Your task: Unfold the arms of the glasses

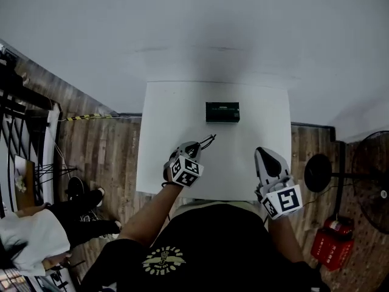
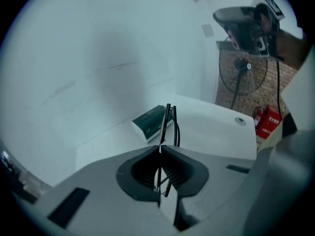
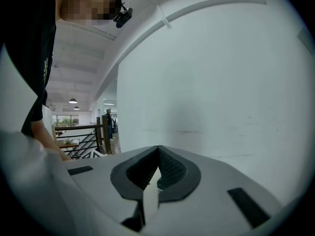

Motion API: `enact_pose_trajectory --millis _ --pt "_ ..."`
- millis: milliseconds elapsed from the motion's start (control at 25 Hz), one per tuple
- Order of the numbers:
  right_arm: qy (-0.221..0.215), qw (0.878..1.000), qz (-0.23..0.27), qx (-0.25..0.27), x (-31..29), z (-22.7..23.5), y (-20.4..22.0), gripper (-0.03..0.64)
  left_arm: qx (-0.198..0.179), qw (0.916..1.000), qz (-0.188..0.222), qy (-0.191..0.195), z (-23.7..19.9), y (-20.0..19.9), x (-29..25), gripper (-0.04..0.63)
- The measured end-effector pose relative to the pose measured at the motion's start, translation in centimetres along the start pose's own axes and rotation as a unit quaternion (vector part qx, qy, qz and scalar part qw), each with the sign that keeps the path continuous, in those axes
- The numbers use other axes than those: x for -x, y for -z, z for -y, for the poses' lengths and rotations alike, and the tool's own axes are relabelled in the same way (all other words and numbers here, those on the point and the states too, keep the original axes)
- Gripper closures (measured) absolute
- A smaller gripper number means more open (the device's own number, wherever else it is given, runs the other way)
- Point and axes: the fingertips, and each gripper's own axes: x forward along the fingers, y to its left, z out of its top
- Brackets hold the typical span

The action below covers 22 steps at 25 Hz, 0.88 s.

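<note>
The black-framed glasses [image 1: 208, 142] hang above the white table [image 1: 170, 111], pinched in my left gripper [image 1: 196, 147]. In the left gripper view the glasses [image 2: 170, 124] stick out edge-on beyond the closed jaws of the left gripper [image 2: 160, 146], and their arms look folded together. My right gripper [image 1: 264, 155] hovers over the table's near right part, pointing away from me, apart from the glasses. In the right gripper view the right gripper [image 3: 157, 149] has its jaws together with nothing between them, facing a white wall.
A dark green box [image 1: 222, 112] lies at the table's middle, also visible as a dark green box [image 2: 150, 122] behind the glasses. A black fan [image 1: 371, 181] and a red extinguisher [image 1: 331, 243] stand on the wooden floor at right. A person [image 1: 36, 236] sits at lower left.
</note>
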Motion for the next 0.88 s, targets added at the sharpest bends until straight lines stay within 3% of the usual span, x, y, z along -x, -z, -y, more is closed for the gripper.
enact_pose_trajectory --millis 120,360,640,880 --pt "-0.023 1.0 0.005 0.006 -1.1 -2.3 -0.5 0.615 0.061 0.996 0.066 -0.003 -1.4 -1.3 3.3 0.572" --pt "-0.05 0.999 0.011 0.014 -2.2 -6.1 -1.4 0.615 0.144 0.9769 0.156 -0.024 -4.2 -3.6 10.5 0.572" --pt "-0.061 0.998 0.021 0.02 -3.1 -9.7 -2.2 0.615 0.196 0.9524 0.233 -0.003 -5.8 -5.2 16.3 0.572" --pt "-0.063 0.997 0.024 0.021 -3.6 -13.4 -2.8 0.615 0.218 0.935 0.279 0.024 -6.7 -5.9 21.0 0.572"
